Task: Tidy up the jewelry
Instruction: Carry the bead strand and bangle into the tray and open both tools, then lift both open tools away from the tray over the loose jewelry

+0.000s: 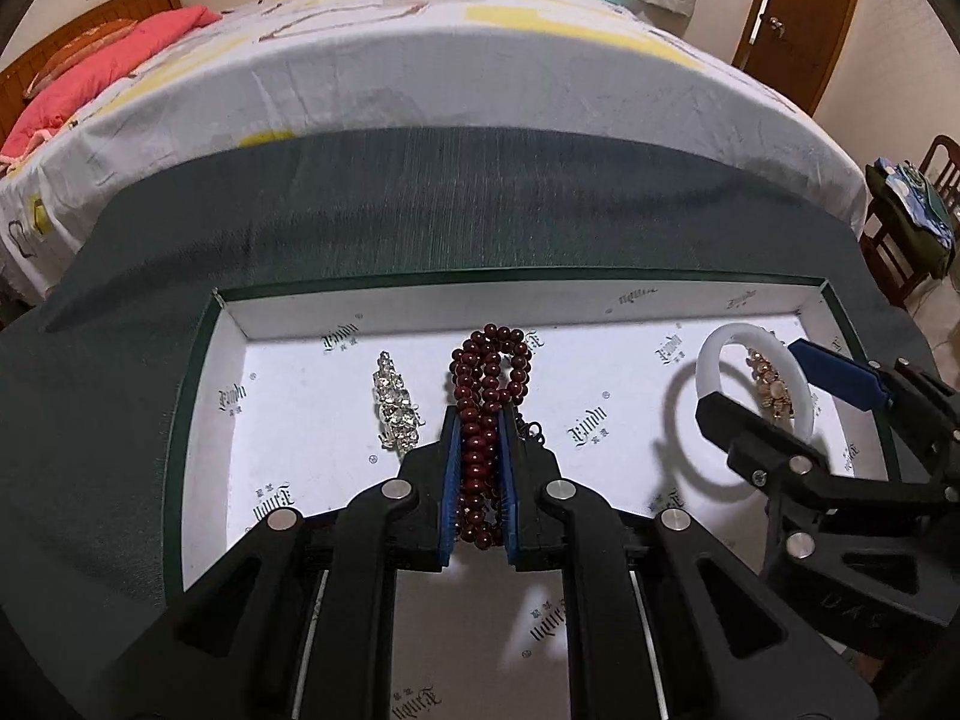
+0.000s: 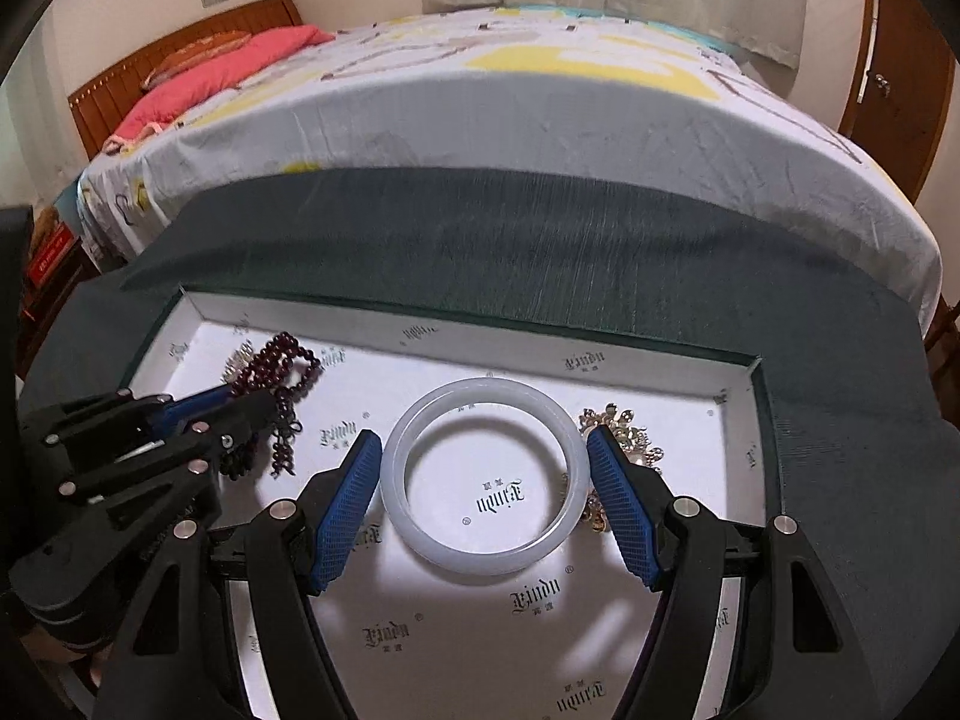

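Betw. left gripper (image 1: 480, 468) pads: bead strand (image 1: 489, 384) clamped, limp, slippy | right gripper (image 2: 485, 501) grasping white bangle (image 2: 485, 480) by rim, rigid, brittle

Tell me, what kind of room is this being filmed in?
Most likely a bedroom in a home: a bed with a patterned sheet, a pink pillow against a wooden headboard, curtains and a wooden door. The jewelry box sits beside the bed.

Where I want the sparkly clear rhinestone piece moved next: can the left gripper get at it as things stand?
Probably not yet. The left gripper is shut on the dark red bead strand, so its jaws are occupied. The rhinestone piece lies uncovered just beside it in the white-lined box, so access looks free once the beads are released.
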Motion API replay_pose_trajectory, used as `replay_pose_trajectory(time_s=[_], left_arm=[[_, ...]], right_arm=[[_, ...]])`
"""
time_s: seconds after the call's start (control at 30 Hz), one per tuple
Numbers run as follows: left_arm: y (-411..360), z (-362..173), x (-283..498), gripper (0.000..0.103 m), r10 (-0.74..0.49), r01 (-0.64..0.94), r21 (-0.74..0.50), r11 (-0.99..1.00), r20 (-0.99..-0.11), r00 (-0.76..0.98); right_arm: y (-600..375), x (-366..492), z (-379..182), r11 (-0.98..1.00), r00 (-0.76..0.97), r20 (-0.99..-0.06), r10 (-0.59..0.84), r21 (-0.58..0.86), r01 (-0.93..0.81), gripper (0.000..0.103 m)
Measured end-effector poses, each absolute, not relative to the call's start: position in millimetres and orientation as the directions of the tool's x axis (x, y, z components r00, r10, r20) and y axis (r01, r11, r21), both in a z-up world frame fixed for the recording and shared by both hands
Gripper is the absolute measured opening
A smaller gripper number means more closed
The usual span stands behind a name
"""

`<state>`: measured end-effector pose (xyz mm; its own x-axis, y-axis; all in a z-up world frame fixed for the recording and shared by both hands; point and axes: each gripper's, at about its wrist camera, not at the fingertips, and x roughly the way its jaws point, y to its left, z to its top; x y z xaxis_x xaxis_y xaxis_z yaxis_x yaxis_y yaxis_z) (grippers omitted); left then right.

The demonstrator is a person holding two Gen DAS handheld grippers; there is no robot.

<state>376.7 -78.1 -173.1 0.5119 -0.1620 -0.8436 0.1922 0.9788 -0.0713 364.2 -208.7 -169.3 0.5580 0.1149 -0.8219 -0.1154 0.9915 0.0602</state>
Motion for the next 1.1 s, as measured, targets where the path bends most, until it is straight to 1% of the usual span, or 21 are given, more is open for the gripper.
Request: replay_pose_trajectory(time_s=[0.07, 0.1, 0.17, 0.3, 0.37, 0.43, 0.7, 0.83, 0.97, 1.03, 1.1], left_arm=[[-79, -174, 379, 0.013, -0.159, 0.193, -0.067, 0.979, -0.846, 0.509], [-80, -175, 381, 0.016, -0.156, 0.195, -0.063, 0.979, -0.848, 0.506], [-80, -176, 382, 0.018, -0.152, 0.193, -0.06, 0.979, -0.849, 0.507], [-81, -175, 381, 0.029, -0.144, 0.189, -0.053, 0.981, -0.848, 0.51], [-81, -176, 382, 0.03, -0.145, 0.186, -0.056, 0.981, -0.848, 0.51], [-80, -176, 382, 0.035, -0.142, 0.181, -0.055, 0.982, -0.847, 0.513], [-77, -175, 383, 0.045, -0.127, 0.161, -0.049, 0.986, -0.844, 0.521], [-73, -172, 381, 0.052, -0.123, 0.153, -0.047, 0.987, -0.834, 0.538], [-73, -166, 379, 0.054, -0.11, 0.149, -0.03, 0.988, -0.821, 0.56], [-71, -164, 377, 0.059, -0.106, 0.143, -0.029, 0.989, -0.817, 0.567], [-68, -161, 376, 0.061, -0.107, 0.136, -0.035, 0.99, -0.811, 0.575]], right_arm=[[-209, 366, -172, 0.991, 0.544, -0.83, 0.122, 0.068, -0.117, 0.068], [-209, 368, -172, 0.991, 0.543, -0.831, 0.123, 0.069, -0.119, 0.068], [-207, 370, -172, 0.991, 0.539, -0.834, 0.118, 0.061, -0.123, 0.069], [-205, 374, -175, 0.991, 0.531, -0.841, 0.107, 0.046, -0.126, 0.069], [-204, 375, -175, 0.991, 0.533, -0.839, 0.106, 0.046, -0.125, 0.069], [-204, 374, -175, 0.991, 0.536, -0.838, 0.106, 0.046, -0.124, 0.069], [-203, 375, -175, 0.993, 0.537, -0.838, 0.099, 0.045, -0.113, 0.069], [-205, 373, -172, 0.994, 0.552, -0.828, 0.093, 0.043, -0.103, 0.07], [-205, 370, -169, 0.994, 0.563, -0.821, 0.091, 0.039, -0.103, 0.07], [-206, 368, -166, 0.994, 0.572, -0.815, 0.089, 0.038, -0.1, 0.07], [-205, 365, -164, 0.994, 0.58, -0.81, 0.088, 0.036, -0.1, 0.07]])
